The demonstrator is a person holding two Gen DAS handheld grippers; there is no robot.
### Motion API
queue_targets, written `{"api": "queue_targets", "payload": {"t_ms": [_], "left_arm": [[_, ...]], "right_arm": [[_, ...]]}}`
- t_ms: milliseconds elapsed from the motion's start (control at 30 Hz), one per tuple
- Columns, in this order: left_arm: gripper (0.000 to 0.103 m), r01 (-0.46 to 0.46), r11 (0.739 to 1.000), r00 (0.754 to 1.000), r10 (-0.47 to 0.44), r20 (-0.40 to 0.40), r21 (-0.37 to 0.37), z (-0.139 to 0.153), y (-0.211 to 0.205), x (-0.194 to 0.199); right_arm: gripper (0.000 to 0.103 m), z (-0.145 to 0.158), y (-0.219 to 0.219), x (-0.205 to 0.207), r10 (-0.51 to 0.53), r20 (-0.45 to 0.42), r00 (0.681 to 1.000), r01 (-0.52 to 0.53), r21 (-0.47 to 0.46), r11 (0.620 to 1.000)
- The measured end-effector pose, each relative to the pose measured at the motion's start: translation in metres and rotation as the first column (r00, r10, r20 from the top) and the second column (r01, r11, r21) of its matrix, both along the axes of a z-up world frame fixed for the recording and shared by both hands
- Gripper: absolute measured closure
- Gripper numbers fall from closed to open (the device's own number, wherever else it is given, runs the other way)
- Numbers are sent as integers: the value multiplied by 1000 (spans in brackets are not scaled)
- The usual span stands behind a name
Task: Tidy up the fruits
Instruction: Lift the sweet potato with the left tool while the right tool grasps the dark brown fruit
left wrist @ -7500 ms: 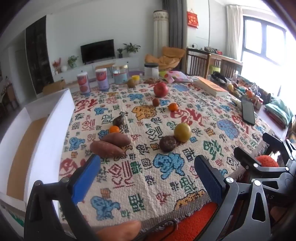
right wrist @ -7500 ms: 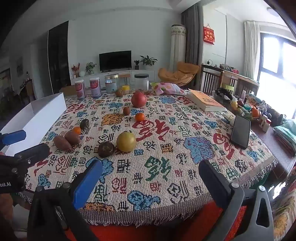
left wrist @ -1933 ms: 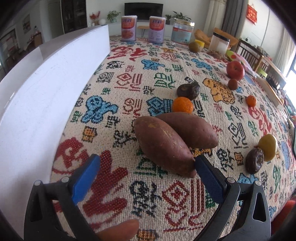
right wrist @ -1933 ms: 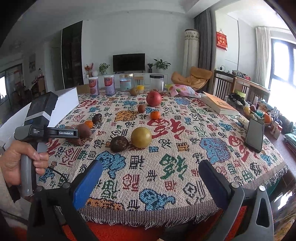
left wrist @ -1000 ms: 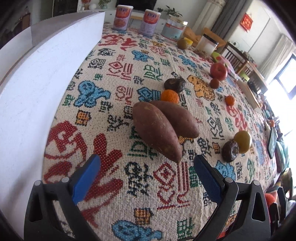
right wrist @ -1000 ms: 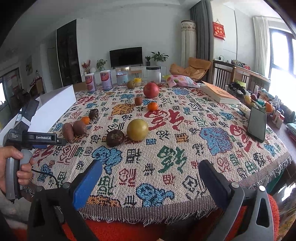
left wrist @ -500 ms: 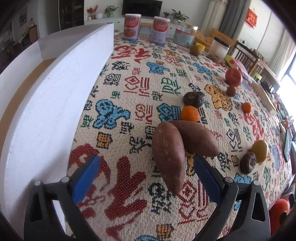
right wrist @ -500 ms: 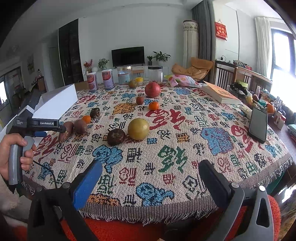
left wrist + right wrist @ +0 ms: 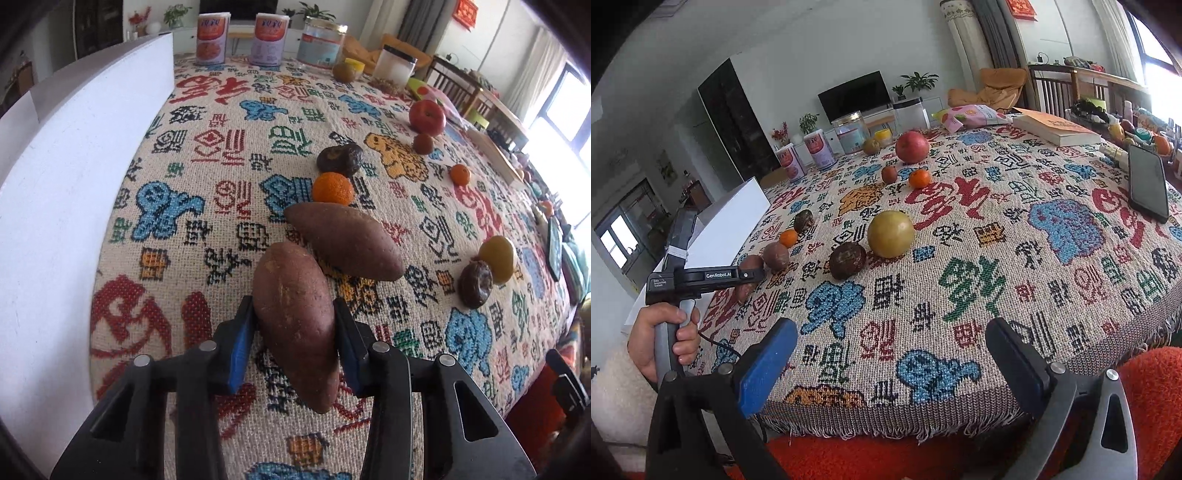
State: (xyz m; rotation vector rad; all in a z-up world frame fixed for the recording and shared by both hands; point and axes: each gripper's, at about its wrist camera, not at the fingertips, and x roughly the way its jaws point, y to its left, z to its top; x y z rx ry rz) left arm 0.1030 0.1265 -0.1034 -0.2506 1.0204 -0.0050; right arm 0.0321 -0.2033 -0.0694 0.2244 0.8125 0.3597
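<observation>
the near sweet potato (image 9: 295, 317) lies on the cloth (image 9: 221, 155) beside the white box (image 9: 55, 184), and half a second ago it sat untouched between wide pads; now the left gripper (image 9: 295, 332) has clamped it at its middle. the first pick looks secured, so a lift toward the box seems next. the second sweet potato (image 9: 343, 240) touches it. the right gripper (image 9: 890, 354) hangs released off the table edge, level, gripping nothing.

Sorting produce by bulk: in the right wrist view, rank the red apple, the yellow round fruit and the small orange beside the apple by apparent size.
1. Yellow round fruit, though it sits nearer the camera.
2. Red apple, possibly similar.
3. Small orange.
</observation>
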Motion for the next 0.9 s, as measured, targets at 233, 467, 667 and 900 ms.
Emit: {"api": "queue_targets", "payload": {"t_ms": [233,467,667,900], "left_arm": [[61,75,997,997,-75,11,17,0,-13,-25],[60,89,996,996,-90,15,19,-2,-11,-27],[59,81,996,997,-82,14,25,-3,-12,-29],[62,47,996,998,-44,38,-72,5,-2,-37]], "right_arm": [[38,-26,59,62,105,-147,984,-103,17,994],[40,-36,99,106,49,-140,989,-55,-41,998],[60,-38,117,111,42,-111,993,-58,-144,988],[60,-31,98,83,90,-145,985,-98,-48,994]]}}
